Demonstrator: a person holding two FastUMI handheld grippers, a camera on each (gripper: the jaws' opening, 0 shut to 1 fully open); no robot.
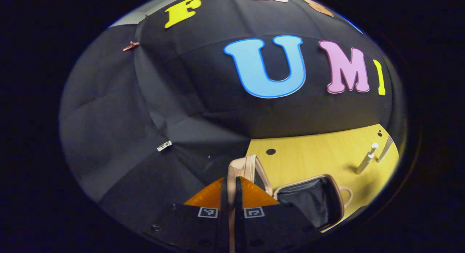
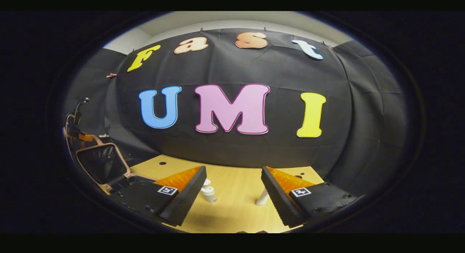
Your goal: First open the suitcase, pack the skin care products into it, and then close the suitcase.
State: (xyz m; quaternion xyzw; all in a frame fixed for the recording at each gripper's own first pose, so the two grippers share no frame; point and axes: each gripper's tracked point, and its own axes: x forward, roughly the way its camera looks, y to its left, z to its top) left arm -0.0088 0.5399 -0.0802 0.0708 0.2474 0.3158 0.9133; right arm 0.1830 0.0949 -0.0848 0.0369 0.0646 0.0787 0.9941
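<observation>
Left claw (image 1: 230, 195) is seen with its two fingers drawn nearly together, pinched on the thin pink edge of the suitcase lid (image 1: 244, 169), which rises between them at the bottom of the left gripper view. Just right of that edge, the suitcase (image 1: 312, 200) is seen open on the wooden surface (image 1: 308, 155), its dark lining framed by a pink rim, with a small handle loop at its right side. Farther right on the surface, two slim pale tubes (image 1: 366, 162) are seen standing near each other, well apart from the suitcase. Right claw (image 2: 232, 195) is held wide open above the surface (image 2: 232, 209), with nothing between its fingers. Between those fingers, farther off, a small white bottle (image 2: 209, 193) is seen standing just beside the left finger, and a white tube (image 2: 262, 198) is partly hidden behind the right finger. At the left edge of the right gripper view, the raised suitcase lid (image 2: 101, 162) is seen tilted up, its dark inside facing the camera and its pink rim visible all round. The left claw (image 2: 78, 131) is seen gripping the lid's upper corner there, though its fingers are too small to be told apart.
</observation>
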